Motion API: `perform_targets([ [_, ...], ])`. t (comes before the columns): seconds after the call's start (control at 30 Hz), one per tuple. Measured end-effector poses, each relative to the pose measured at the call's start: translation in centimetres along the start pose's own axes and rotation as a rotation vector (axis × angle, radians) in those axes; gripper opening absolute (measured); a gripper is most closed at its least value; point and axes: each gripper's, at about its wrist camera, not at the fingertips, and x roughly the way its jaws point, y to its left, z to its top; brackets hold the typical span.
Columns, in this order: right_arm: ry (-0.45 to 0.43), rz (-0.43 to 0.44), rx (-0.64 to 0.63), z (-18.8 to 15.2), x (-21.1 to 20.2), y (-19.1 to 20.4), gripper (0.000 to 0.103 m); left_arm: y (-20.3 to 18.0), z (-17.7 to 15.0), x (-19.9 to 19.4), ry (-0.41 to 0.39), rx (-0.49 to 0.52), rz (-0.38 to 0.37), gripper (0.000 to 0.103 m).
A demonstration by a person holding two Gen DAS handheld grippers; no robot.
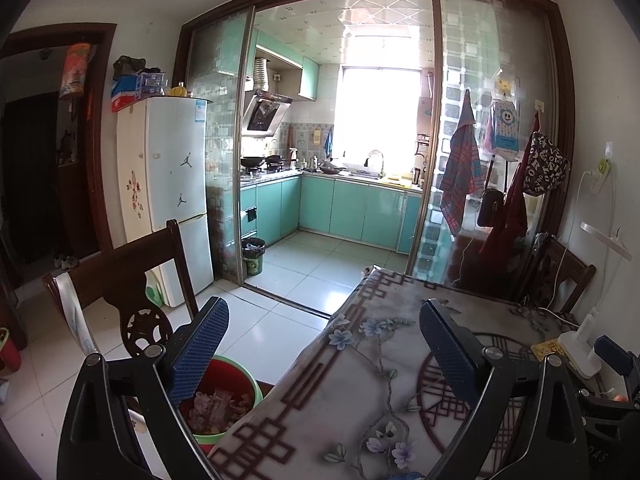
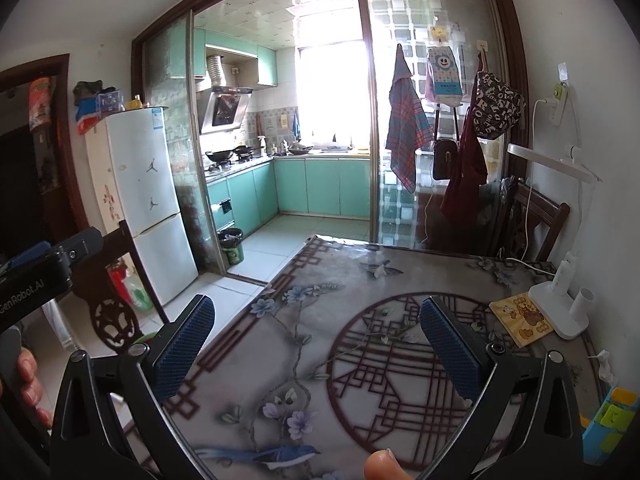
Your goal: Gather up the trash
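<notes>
Left wrist view: left gripper (image 1: 324, 344) hung with jaws spread wide, nothing between the blue pads (image 1: 200, 354). It sat over the near left edge of the table (image 1: 360, 380), which wore a cloth printed with flowers and dark lattice. Below the left pad, on the floor just beside the table edge, stood a red bin with a green rim (image 1: 244, 376); crumpled pinkish trash (image 1: 218, 404) lay inside it. Only this view showed the bin's contents. A carved dark chair (image 1: 136, 280) stood behind the bin, a white fridge (image 1: 168, 184) with two jumping-figure stickers beyond. No writing was legible here.

Right wrist view: right gripper (image 2: 316, 344) was likewise released and empty, poised above the table's round lattice motif (image 2: 404, 372). At left, the other gripper's black body read "GenRobot.AI" (image 2: 24, 294). A white lamp base (image 2: 556, 312) and a yellow cartoon-printed card (image 2: 520, 318) stood at the right side of the table, the card partly under the base. A patterned bag (image 2: 494, 106) hung on the glass door, lettering too broken to read. The chair hid most of the bin.
</notes>
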Motion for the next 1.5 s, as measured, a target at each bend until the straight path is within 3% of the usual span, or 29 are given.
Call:
perform_targets([
  [0.9, 0.010, -0.008, 0.013, 0.0, 0.6, -0.6, 0.103, -1.0, 0.7, 1.8, 0.022, 0.016, -0.012, 0.097],
  [1.5, 0.010, 0.001, 0.000, 0.0, 0.8, -0.3, 0.103, 0.6, -0.2, 2.0, 0.045, -0.003, -0.003, 0.097],
])
